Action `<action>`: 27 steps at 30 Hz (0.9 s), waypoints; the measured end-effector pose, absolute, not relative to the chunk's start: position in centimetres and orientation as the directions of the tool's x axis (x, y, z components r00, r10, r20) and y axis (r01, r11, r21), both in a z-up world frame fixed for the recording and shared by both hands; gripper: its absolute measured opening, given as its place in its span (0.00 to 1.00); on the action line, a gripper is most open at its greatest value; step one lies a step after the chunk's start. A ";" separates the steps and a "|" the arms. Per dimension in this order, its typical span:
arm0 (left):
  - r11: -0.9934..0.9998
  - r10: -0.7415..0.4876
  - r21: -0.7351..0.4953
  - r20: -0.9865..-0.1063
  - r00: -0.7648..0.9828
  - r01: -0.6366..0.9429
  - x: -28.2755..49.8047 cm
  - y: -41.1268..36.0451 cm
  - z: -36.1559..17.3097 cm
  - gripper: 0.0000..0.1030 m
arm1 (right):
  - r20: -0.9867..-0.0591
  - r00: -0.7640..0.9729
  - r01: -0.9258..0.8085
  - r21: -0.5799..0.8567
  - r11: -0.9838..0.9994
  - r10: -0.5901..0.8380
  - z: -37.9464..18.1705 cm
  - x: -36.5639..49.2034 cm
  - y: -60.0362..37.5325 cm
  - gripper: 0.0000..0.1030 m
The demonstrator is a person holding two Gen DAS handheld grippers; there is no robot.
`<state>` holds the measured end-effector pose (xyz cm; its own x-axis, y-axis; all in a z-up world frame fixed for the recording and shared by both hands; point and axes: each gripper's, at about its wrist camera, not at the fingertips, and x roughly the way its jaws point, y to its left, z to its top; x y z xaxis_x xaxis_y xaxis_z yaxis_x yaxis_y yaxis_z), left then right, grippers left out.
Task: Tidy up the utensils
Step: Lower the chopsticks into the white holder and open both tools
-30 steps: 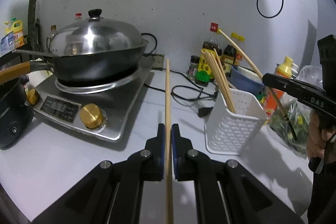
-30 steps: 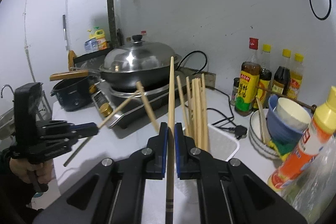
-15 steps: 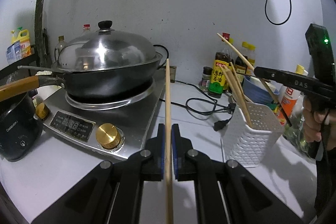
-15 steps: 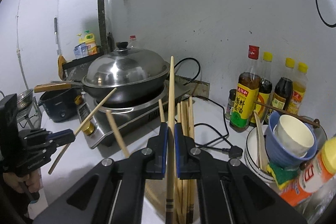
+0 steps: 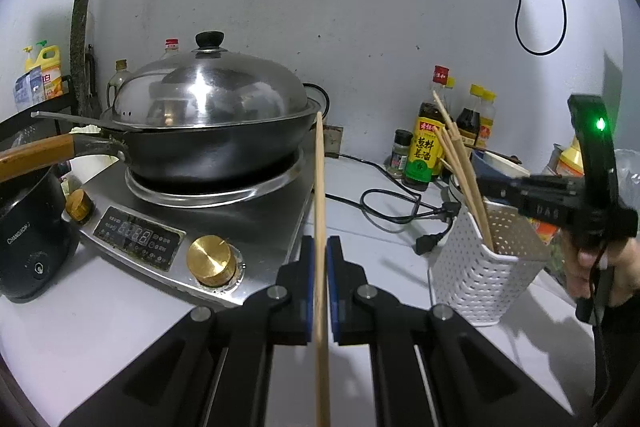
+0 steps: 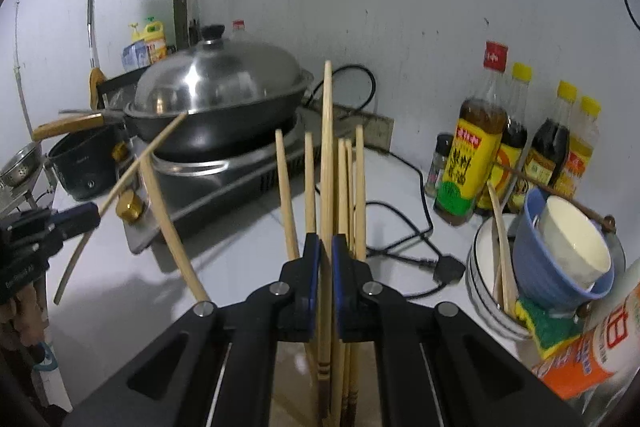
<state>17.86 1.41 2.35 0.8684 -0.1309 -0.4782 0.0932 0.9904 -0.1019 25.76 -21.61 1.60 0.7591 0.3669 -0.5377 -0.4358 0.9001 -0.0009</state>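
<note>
While each tool [image 5: 320,287] [image 6: 326,279] clamps a chopstick [image 5: 319,195] [image 6: 327,163], bare counter [image 5: 372,239] flanks the basket [image 5: 480,275]

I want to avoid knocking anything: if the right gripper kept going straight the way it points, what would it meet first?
Most likely the chopsticks standing in the white holder just past the right gripper, which is shut on its own chopstick. Depth is uncertain.

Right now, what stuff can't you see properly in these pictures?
- Bottom of the white holder: right wrist view, hidden behind the right hand-held gripper.
- Lower end of the left hand-held gripper's chopstick: left wrist view, cut off by the bottom edge.
- Inside the wok: both views, covered by its lid.
- Stove display: left wrist view, too small to read.
</note>
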 end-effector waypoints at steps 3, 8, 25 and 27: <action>0.991 -0.128 -0.097 -0.468 0.874 0.094 17.5 0.9 2.8 0.05 | -0.553 0.753 -0.430 -0.001 0.903 0.357 1.0 25.3 -21.9 0.06; 0.991 -0.127 -0.084 -0.454 0.882 0.100 16.7 -0.1 3.6 0.05 | -0.551 0.756 -0.418 0.010 0.909 0.354 1.0 24.1 -23.1 0.06; 0.983 -0.178 -0.109 -0.377 0.909 0.148 14.9 -3.2 8.2 0.05 | -0.502 0.781 -0.403 0.051 0.914 0.373 2.0 18.5 -28.7 0.17; 0.979 -0.198 -0.110 -0.371 0.907 0.169 15.2 -4.1 8.7 0.05 | -0.491 0.785 -0.401 0.060 0.914 0.377 2.2 18.2 -29.4 0.18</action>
